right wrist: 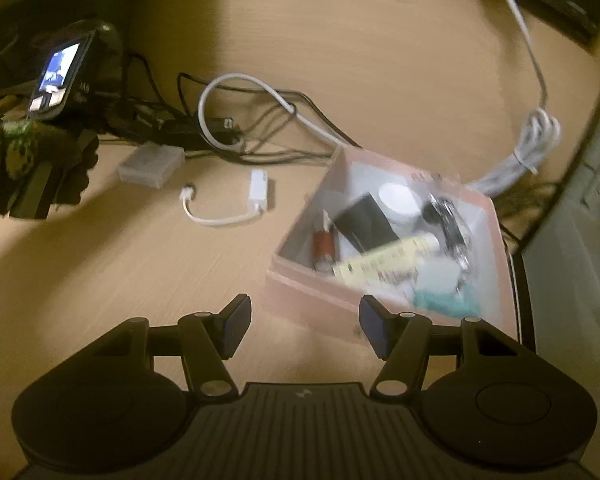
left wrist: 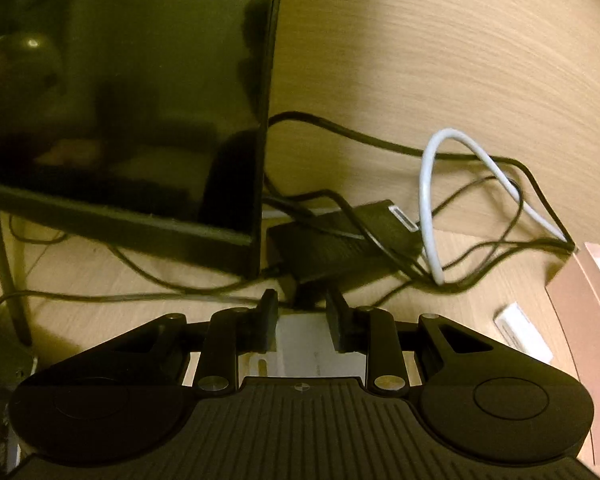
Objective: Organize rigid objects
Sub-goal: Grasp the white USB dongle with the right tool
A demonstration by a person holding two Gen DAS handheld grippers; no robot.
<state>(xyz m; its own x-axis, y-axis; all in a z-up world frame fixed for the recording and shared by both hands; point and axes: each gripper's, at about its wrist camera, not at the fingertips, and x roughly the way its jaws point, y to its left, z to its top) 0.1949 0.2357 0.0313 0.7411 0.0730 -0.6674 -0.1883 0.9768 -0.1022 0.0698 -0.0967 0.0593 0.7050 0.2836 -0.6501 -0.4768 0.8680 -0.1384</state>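
An open pink box [right wrist: 308, 292] holds a red bottle [right wrist: 324, 248], a black case [right wrist: 364, 220], a yellowish tube [right wrist: 388, 260] and several other small items. My right gripper [right wrist: 304, 320] is open and empty, just short of the box's near wall. On the table to the left lie a white adapter [right wrist: 258, 188] and a clear plastic case [right wrist: 152, 166]. My left gripper [left wrist: 303, 320] is nearly shut, with only a narrow gap. The clear case [left wrist: 300, 336] shows below its fingers and is wider than the gap. The adapter [left wrist: 522, 332] and box [left wrist: 580, 320] lie to its right.
A dark monitor [left wrist: 140, 100] stands left of the left gripper. A black power brick [left wrist: 340, 248] and tangled black cables with a white loop [left wrist: 428, 184] lie ahead. A bundled white cable [right wrist: 532, 140] sits behind the box. A sleeved hand [right wrist: 16, 148] holds the left gripper.
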